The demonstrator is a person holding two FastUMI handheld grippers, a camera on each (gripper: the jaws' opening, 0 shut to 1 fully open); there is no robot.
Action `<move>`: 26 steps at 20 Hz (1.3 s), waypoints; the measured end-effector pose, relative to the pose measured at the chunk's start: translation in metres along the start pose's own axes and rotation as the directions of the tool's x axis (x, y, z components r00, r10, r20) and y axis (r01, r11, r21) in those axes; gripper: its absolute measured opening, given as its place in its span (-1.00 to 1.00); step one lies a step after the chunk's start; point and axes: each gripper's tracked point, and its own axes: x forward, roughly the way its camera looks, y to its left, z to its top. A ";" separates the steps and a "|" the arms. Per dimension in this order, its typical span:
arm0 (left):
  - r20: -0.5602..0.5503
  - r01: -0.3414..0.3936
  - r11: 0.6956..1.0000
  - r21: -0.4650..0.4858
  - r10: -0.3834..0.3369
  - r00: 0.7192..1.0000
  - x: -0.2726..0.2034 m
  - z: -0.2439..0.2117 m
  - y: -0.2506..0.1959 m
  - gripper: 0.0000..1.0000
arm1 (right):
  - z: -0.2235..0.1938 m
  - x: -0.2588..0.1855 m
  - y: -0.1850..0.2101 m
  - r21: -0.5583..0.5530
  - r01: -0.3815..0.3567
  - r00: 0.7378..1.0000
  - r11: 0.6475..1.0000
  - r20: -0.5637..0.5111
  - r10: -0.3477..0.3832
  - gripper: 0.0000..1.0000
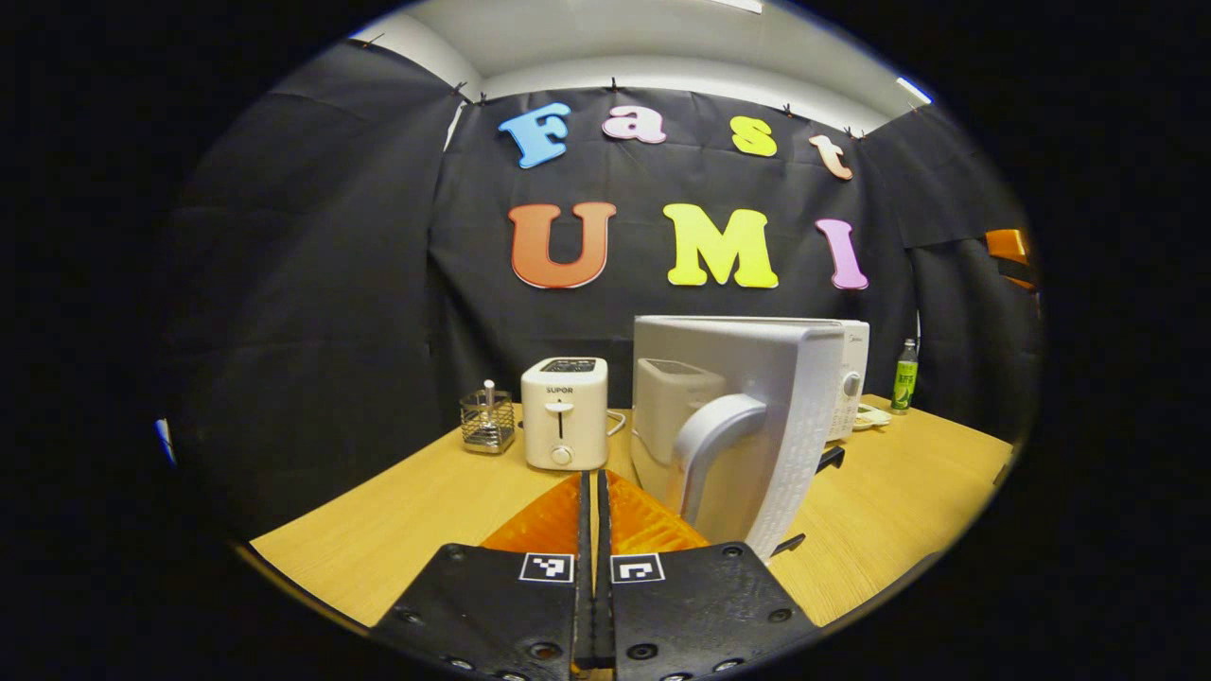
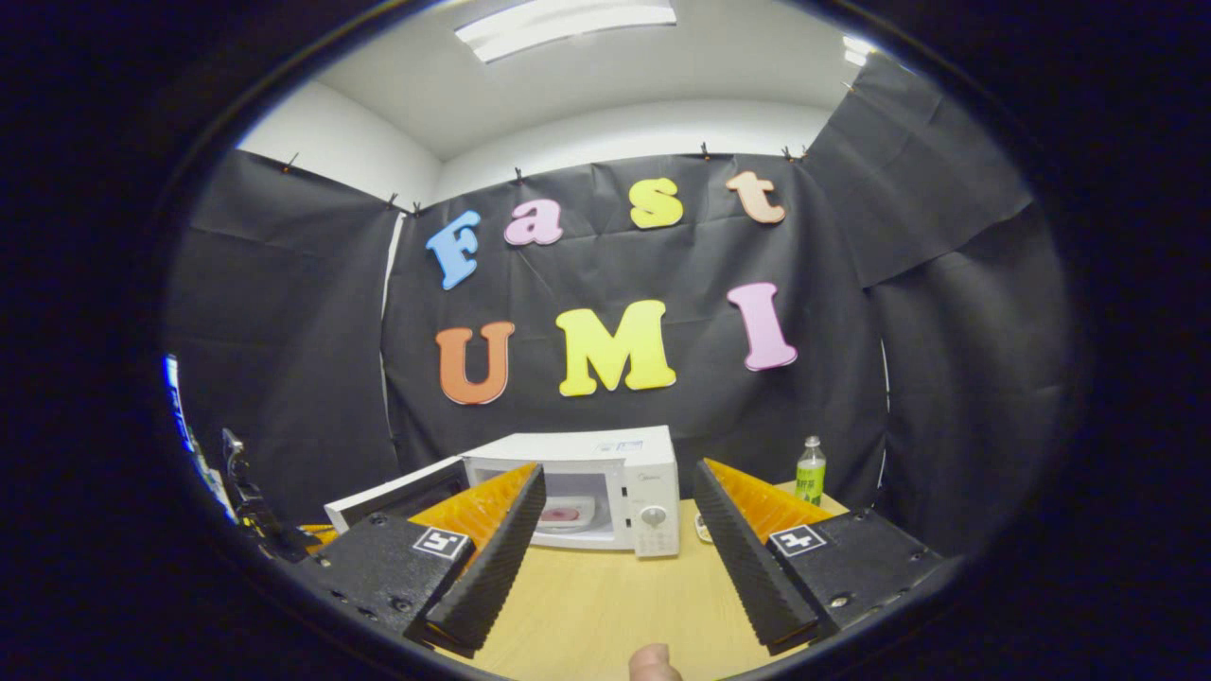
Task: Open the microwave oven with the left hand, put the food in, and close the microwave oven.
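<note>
in the left gripper view the left gripper (image 1: 594, 567) sits at the bottom centre with its two fingers pressed together, nothing between them. just past their tips, right of centre, the microwave door (image 1: 747, 426) stands swung open, seen nearly edge-on: a pale grey-white slab with a curved handle (image 1: 705, 445) on its near face and a finely dotted edge. the microwave (image 1: 851, 378) body peeks out behind the door, white, with a round knob. to the left of the door a white toaster (image 1: 565, 412) stands on the wooden table (image 1: 397, 530), and further left a small wire holder (image 1: 487, 421). a green bottle (image 1: 905, 376) stands at the right, beyond the microwave.

in the right gripper view the right gripper (image 2: 615, 558) has its fingers spread wide apart at the bottom, holding nothing. between them, in the lower middle of the frame, the microwave (image 2: 615, 473) is a white box with its door (image 2: 397, 497) hanging open to the left. inside the lit cavity the food (image 2: 560, 515) lies on a pale plate, a reddish-pink round patch. the control panel with a knob is on its right side. the green bottle (image 2: 810, 470) stands to the right, apart from it. a fingertip (image 2: 653, 662) shows at the bottom edge.
</note>
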 end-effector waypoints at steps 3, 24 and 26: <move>0.013 0.049 0.999 0.012 -0.049 0.999 0.003 -0.001 -0.016 -1.00 | 0.007 -0.013 -0.016 -0.045 0.047 0.999 0.998 0.010 -0.046 0.82; -0.027 0.431 0.902 0.011 -0.431 0.902 0.085 -0.009 -0.186 -1.00 | 0.011 -0.049 -0.058 0.002 0.089 0.996 0.996 0.002 -0.089 0.82; -0.018 0.438 0.899 -0.004 -0.438 0.899 0.095 -0.004 -0.200 -1.00 | 0.009 -0.048 -0.060 0.000 0.092 0.996 0.996 0.001 -0.092 0.82</move>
